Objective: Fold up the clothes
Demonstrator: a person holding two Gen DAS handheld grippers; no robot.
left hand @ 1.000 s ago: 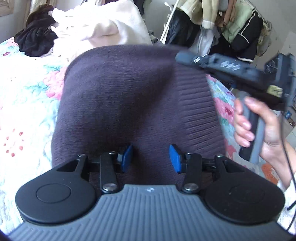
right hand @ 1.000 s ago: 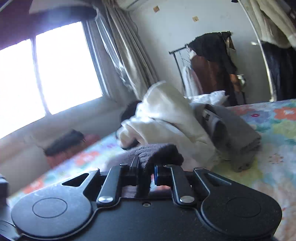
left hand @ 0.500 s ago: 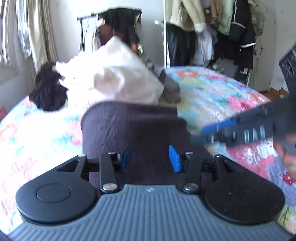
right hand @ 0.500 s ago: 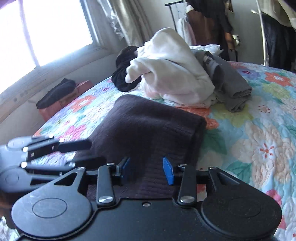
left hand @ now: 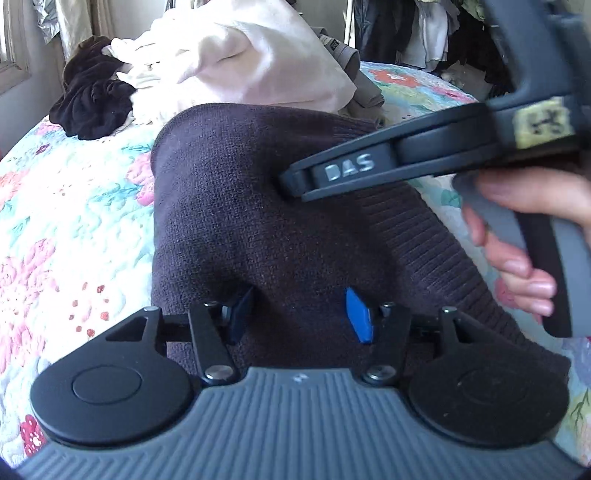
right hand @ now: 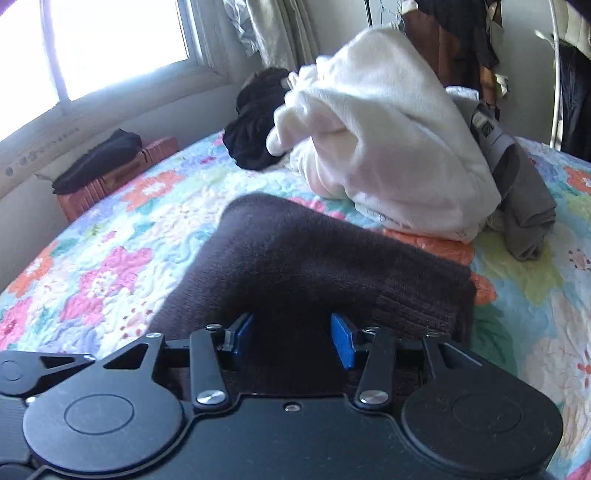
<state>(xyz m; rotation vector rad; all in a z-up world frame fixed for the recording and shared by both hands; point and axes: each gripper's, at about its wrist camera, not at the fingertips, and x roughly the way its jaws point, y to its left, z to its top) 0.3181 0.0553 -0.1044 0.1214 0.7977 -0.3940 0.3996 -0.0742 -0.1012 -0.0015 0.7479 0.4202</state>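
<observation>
A dark purple knit sweater (left hand: 258, 206) lies folded on the floral quilt; it also shows in the right wrist view (right hand: 317, 262). My left gripper (left hand: 299, 314) is open, its blue pads low over the sweater's near part. My right gripper (right hand: 291, 336) is open too, pressing down on the sweater with fabric bulging between the pads. In the left wrist view the right gripper's body (left hand: 369, 171) reaches in from the right and rests on the sweater's middle, held by a hand (left hand: 517, 236).
A heap of white garments (right hand: 384, 147), a black garment (right hand: 255, 122) and a folded grey garment (right hand: 524, 206) lie beyond the sweater on the floral quilt (right hand: 110, 258). A window and curtain stand at the left; hanging clothes (left hand: 424, 33) at the back right.
The right gripper let go of the sweater's edge it held a second ago, opened, and came down onto the laid sweater. The left gripper stayed open and tilted back down over it.
</observation>
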